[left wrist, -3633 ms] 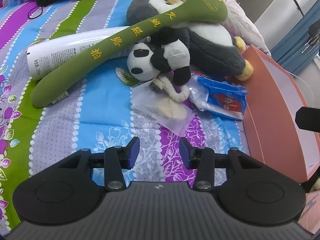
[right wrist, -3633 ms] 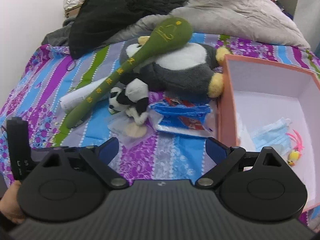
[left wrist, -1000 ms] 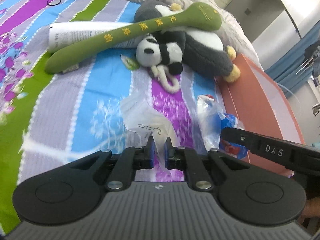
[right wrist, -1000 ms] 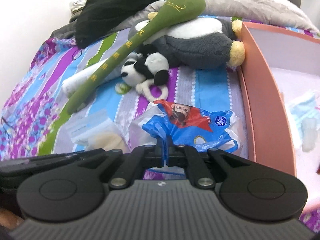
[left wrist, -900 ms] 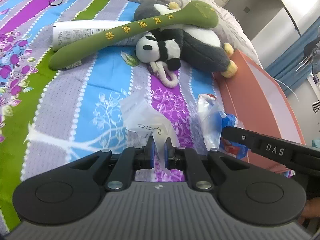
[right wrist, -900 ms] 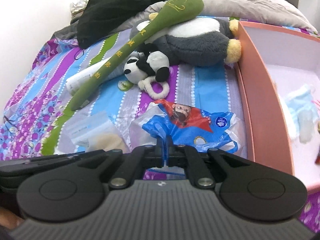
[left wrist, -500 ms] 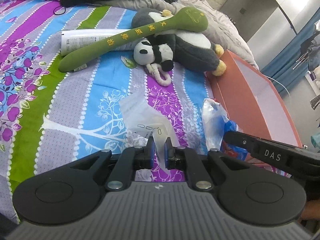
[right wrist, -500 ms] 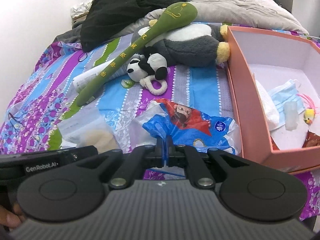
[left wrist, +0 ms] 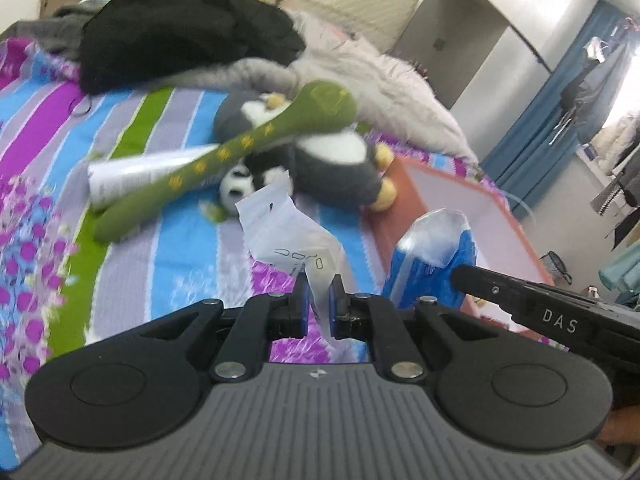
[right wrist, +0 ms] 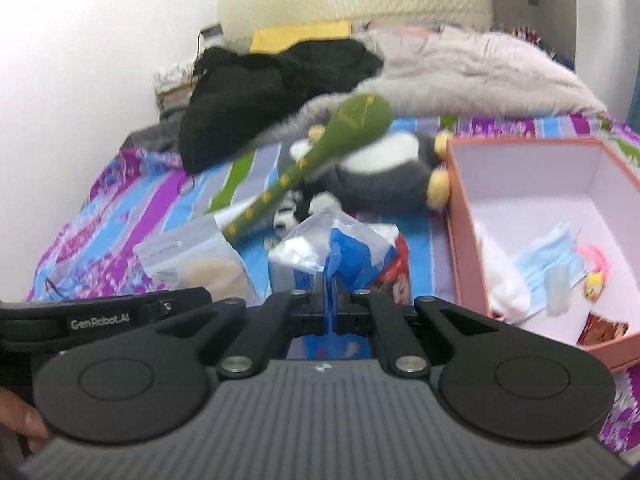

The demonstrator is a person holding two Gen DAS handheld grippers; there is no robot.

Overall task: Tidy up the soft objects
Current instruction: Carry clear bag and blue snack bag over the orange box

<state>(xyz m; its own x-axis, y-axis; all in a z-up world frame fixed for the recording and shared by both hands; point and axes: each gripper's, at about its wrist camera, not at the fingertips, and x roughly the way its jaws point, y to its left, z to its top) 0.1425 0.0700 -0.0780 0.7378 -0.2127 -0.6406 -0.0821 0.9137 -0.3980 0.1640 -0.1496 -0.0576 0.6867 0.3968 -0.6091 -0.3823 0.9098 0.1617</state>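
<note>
Clear plastic pouch (left wrist: 288, 236) hangs pinched in the left gripper (left wrist: 318, 308) above the striped bed (left wrist: 176, 248), while the right gripper (right wrist: 329, 306) is clamped on a blue snack bag (right wrist: 340, 256), with the plush penguin (right wrist: 384, 184) and pink box (right wrist: 460, 216) beyond.

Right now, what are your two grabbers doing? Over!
Left gripper shut on clear bag. Right gripper shut on blue bag. Both bags lifted, box open to the right. Nothing in the way.
</note>
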